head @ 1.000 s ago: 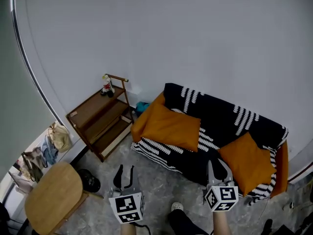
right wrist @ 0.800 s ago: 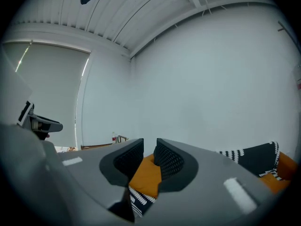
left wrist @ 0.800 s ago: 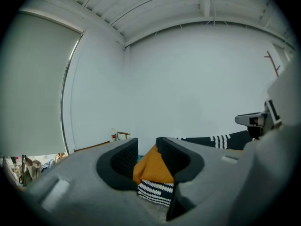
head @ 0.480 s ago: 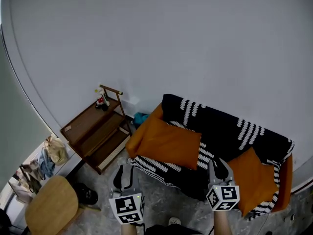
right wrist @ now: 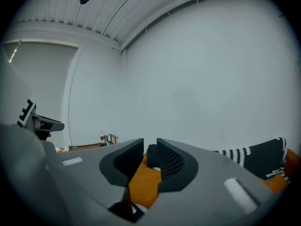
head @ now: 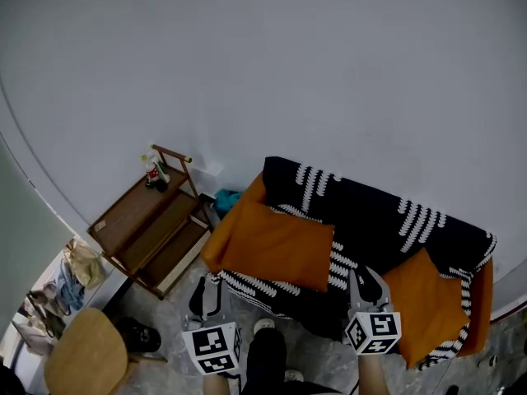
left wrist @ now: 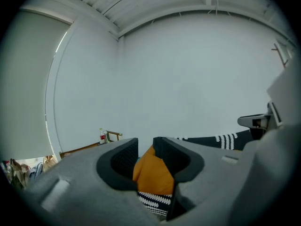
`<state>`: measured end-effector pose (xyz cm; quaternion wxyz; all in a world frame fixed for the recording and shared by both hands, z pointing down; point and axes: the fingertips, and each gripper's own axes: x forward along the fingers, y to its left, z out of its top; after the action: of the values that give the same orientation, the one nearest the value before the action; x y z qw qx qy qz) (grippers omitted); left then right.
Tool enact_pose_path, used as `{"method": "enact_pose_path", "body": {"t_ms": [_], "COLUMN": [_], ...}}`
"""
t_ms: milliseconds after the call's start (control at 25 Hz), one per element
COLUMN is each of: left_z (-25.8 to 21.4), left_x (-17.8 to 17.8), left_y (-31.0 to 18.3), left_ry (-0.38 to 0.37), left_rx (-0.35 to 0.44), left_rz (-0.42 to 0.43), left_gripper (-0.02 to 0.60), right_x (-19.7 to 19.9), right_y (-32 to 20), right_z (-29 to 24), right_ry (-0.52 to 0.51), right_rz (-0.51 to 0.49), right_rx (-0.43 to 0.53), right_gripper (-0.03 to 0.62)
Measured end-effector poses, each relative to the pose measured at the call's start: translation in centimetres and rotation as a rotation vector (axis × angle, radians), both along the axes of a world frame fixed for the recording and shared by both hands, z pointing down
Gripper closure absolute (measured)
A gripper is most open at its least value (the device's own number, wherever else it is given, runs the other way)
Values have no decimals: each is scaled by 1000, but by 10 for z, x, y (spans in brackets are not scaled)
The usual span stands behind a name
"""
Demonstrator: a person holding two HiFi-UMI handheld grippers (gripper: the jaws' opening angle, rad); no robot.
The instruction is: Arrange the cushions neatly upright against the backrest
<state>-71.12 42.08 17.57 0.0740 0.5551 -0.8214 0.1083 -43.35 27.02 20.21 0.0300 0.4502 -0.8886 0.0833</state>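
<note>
A sofa with a black-and-white patterned cover (head: 370, 208) stands against the white wall. One orange cushion (head: 276, 243) lies slanted over its left end, also visible as an orange cushion (left wrist: 153, 175) between the left jaws from afar. A second orange cushion (head: 430, 296) lies flat on the right seat. My left gripper (head: 207, 285) hovers over the floor in front of the sofa's left corner, open and empty. My right gripper (head: 367, 276) is held before the seat's front edge, left of the right cushion, its jaws slightly apart with nothing between them.
A wooden shelf rack (head: 148, 229) with a small bottle (head: 152, 171) on top stands left of the sofa. A round wooden stool (head: 78, 356), bags (head: 49, 290) and a dark shoe (head: 136, 334) sit at the lower left. A teal object (head: 226, 197) lies behind the sofa's left arm. My leg (head: 265, 360) shows below.
The view has swung: sofa, rack and stool slid left and down in the picture. A dark trouser leg has come into view between the grippers. Both grippers' jaws look unchanged.
</note>
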Motion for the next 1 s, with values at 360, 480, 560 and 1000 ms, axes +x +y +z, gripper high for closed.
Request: {"method": "enact_pose_path", "body": {"t_ms": [360, 480, 560, 1000], "left_z": [19, 19, 19, 32], "left_x": [-43, -69, -89, -174], "left_y": [-106, -144, -171, -278], "left_ry": [27, 29, 30, 83], "left_rx": [4, 5, 0, -32], "left_rz": [81, 102, 112, 175], "left_gripper": [427, 427, 426, 427], "right_x": [-33, -59, -79, -155], "right_y": [-83, -117, -139, -229], "right_z": [12, 11, 10, 15], "right_ry": [32, 40, 44, 102], "right_rz": [73, 94, 101, 157], "right_rx": [1, 4, 5, -24], "right_gripper": [516, 516, 516, 516]}}
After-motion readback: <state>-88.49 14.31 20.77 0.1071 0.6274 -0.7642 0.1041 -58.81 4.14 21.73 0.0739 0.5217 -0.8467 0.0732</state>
